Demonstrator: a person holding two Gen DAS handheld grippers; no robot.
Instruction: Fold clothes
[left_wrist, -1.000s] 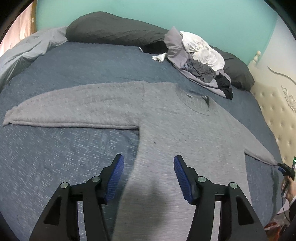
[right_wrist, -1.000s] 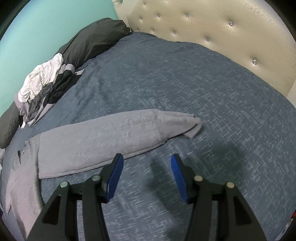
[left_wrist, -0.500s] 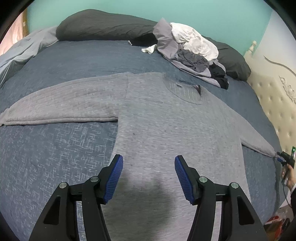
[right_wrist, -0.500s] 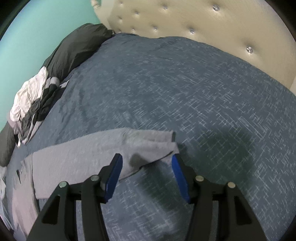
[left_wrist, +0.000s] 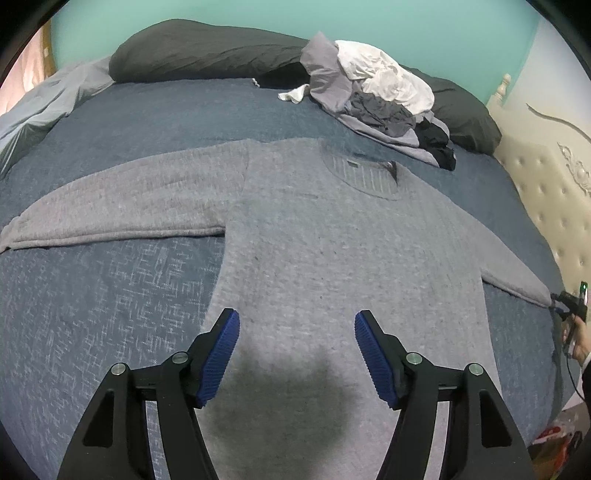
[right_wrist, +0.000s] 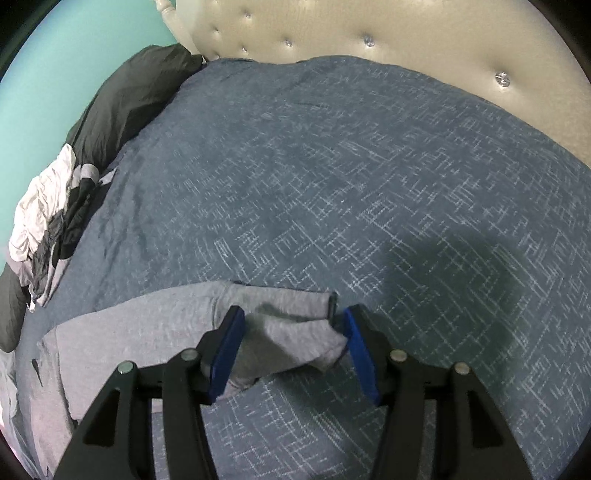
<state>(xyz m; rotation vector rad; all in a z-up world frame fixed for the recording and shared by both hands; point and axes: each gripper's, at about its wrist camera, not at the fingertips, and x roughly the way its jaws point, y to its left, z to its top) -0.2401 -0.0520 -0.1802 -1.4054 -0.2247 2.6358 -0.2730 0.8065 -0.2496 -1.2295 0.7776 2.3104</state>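
Observation:
A grey knit sweater (left_wrist: 314, 240) lies flat, front up, on the blue bedspread (left_wrist: 110, 295), with both sleeves spread out. My left gripper (left_wrist: 297, 315) hovers over the lower body of the sweater; its jaws are opening and nothing is between them. In the right wrist view the cuff of the right sleeve (right_wrist: 291, 332) lies between the blue pads of my right gripper (right_wrist: 293, 312), which stands open around it. The right gripper (left_wrist: 569, 306) also shows at the sleeve's end in the left wrist view, with a hand (left_wrist: 580, 343) behind it.
A pile of grey, white and black clothes (left_wrist: 380, 96) sits at the far side against dark pillows (left_wrist: 207, 51). A cream tufted headboard (right_wrist: 369, 29) borders the bed on the right. A light grey blanket (left_wrist: 48, 99) lies at the far left.
My right gripper has come down onto the sleeve's end, and the cuff now lies between its fingers instead of ahead of them. My left gripper slid across the sweater body and its jaws widened.

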